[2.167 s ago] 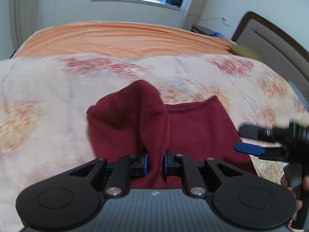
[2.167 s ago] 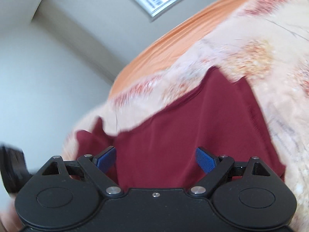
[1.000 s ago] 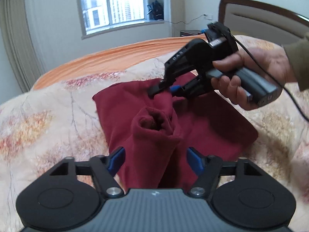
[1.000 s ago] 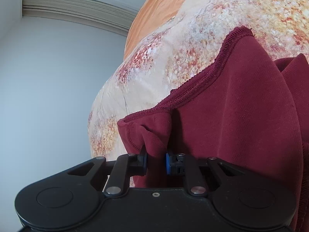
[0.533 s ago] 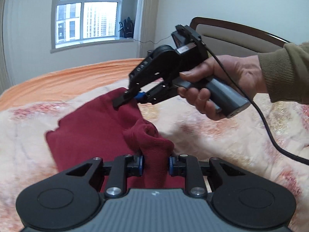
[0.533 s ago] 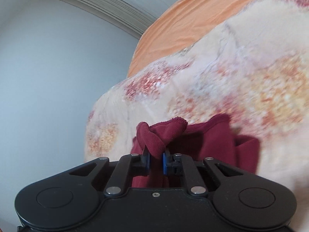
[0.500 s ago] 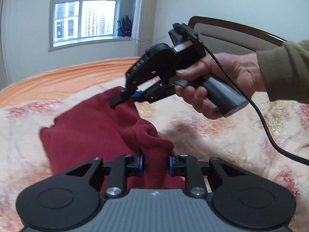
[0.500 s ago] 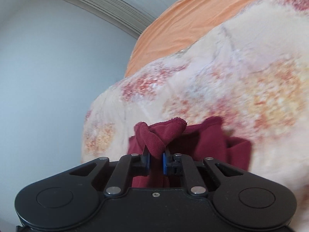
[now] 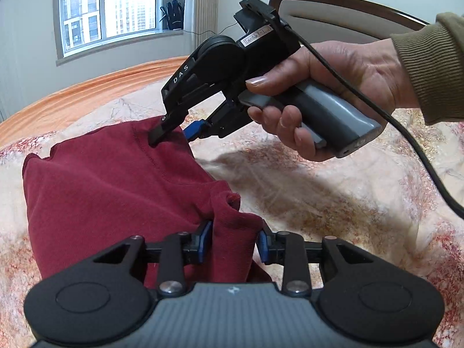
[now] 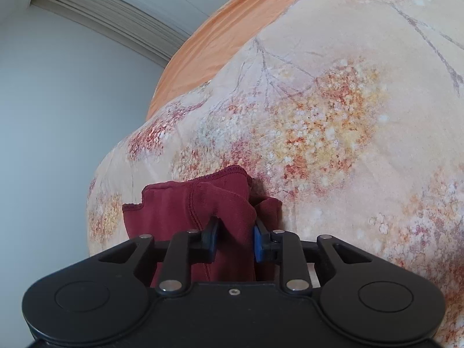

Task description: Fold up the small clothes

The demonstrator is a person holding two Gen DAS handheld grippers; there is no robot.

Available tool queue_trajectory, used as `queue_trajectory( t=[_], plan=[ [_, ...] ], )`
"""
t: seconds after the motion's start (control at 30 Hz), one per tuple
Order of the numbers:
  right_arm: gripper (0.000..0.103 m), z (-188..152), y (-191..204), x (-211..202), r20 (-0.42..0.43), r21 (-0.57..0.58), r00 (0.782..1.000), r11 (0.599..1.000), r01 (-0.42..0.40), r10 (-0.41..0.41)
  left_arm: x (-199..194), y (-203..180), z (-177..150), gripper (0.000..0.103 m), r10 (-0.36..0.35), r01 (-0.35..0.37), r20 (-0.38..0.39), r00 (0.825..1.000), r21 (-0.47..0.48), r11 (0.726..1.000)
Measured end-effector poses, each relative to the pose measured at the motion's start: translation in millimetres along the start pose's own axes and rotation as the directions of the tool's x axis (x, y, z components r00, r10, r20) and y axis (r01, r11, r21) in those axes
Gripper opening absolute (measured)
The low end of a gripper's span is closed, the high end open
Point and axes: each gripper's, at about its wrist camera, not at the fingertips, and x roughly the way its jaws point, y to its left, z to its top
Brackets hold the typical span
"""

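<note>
The dark red garment lies on the bed, spread over a floral quilt, and is held at two points along its right-hand edge. The left gripper is clamped on a bunched fold of the near edge, the cloth standing up in a small tube between the blue pads. The right gripper, carried in the person's right hand, pinches the far corner of the same edge; its own camera shows a wad of hemmed fabric squeezed between the closed fingers. In the left view the cloth appears drawn between the two grips, while the rest of the piece stays flat on the quilt to the left. By these pictures the fold seems to be under way and not finished: one side is lifted off the bed, but nothing has been laid over and pressed flat, and whether the flat part is already doubled cannot be told. What is left, most likely, is to carry the held edge across the body of the garment, set it down with the edges matched, and let go, with perhaps a further fold after that. The held edge runs from close to the left camera away toward the orange sheet and the window. The garment's long axis cannot be fixed, since its near end is hidden behind the left gripper's body.
</note>
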Motion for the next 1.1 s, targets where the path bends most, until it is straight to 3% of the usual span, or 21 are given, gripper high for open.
queue_trajectory(
  t=[0.43,0.8,0.9,1.1],
  plan=[
    [0.028,2.2,7.0,2.6,-0.016,-0.041,1.0,0.999,0.024,-0.024,-3.1,-2.5,3.3,0.046,-0.031,0.031,-0.005,1.0,-0.018,0.999],
    [0.032,-0.3,4.2,-2.2,-0.005,-0.029,1.0,0.999,0.029,-0.029,-30.3,13.1,-11.4,0.063,-0.141,0.141,-0.005,0.99,0.026,0.99],
    [0.033,-6.2,-2.6,-13.2,0.02,-0.001,1.0,1.0,0.016,-0.015,-45.5,44.9,-12.3,0.066,-0.143,0.144,0.018,0.99,-0.062,0.988],
    [0.042,-56.5,-10.3,-68.7,0.143,0.078,0.99,0.997,0.004,-0.015,-42.5,128.2,17.2,0.068,-0.005,0.026,0.074,0.997,-0.291,0.956]
  ],
)
